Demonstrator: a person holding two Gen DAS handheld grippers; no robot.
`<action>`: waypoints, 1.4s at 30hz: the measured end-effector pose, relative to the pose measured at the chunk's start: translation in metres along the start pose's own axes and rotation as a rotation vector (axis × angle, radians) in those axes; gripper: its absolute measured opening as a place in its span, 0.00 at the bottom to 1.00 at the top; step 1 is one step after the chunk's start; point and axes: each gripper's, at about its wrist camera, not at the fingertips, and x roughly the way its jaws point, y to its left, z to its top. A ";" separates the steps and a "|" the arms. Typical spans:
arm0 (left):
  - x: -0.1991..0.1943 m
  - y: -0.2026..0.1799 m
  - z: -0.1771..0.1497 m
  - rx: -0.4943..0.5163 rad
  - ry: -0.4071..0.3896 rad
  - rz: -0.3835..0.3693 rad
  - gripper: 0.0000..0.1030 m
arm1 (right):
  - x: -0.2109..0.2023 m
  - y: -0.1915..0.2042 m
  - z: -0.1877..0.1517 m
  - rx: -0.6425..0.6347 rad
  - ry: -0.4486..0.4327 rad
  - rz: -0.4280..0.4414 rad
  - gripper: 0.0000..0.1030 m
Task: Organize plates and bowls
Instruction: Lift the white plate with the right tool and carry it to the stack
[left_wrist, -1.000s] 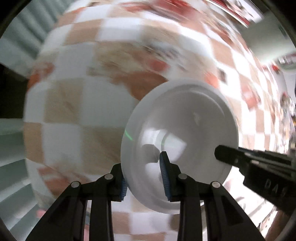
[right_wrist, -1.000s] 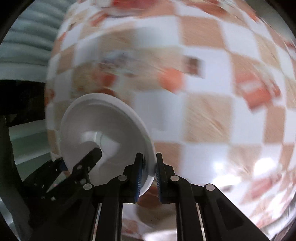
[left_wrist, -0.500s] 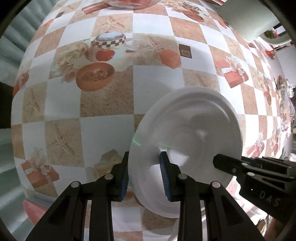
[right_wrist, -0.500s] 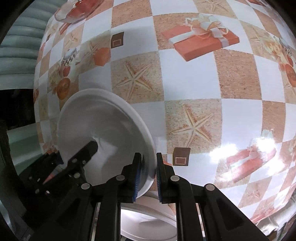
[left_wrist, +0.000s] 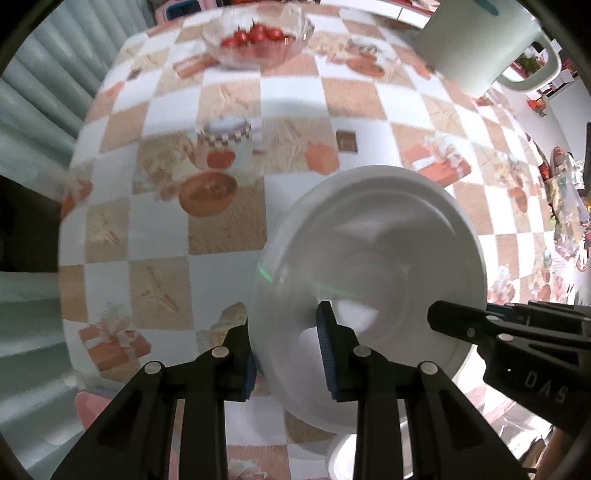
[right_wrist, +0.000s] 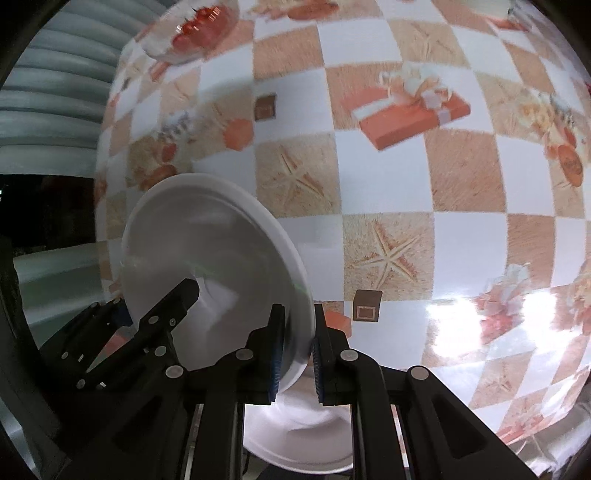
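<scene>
Both grippers hold one deep white plate tilted in the air above the chequered tablecloth. My left gripper has the plate's near rim between its blue pads; its jaws are closing and the pads press on the rim. My right gripper is shut on the opposite rim of the same plate. Its black fingers reach in from the right in the left wrist view. Under the lifted plate, a second white plate lies on the table, partly hidden.
A glass bowl of tomatoes stands at the far side of the table. A pale green jug is at the far right. A pink object lies by the table's near left edge, beside a ribbed wall.
Both grippers have risen with the plate, so the table looks farther away. The tomato bowl and the jug have come into view, and more of the lower plate shows.
</scene>
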 end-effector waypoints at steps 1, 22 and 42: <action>-0.007 -0.001 -0.001 0.003 -0.009 0.002 0.30 | -0.006 0.002 -0.001 -0.008 -0.009 0.000 0.14; -0.061 -0.040 -0.080 0.141 -0.021 -0.036 0.31 | -0.071 -0.014 -0.104 0.026 -0.047 -0.033 0.14; -0.004 -0.058 -0.119 0.206 0.147 -0.050 0.31 | -0.018 -0.046 -0.145 0.126 0.062 -0.054 0.15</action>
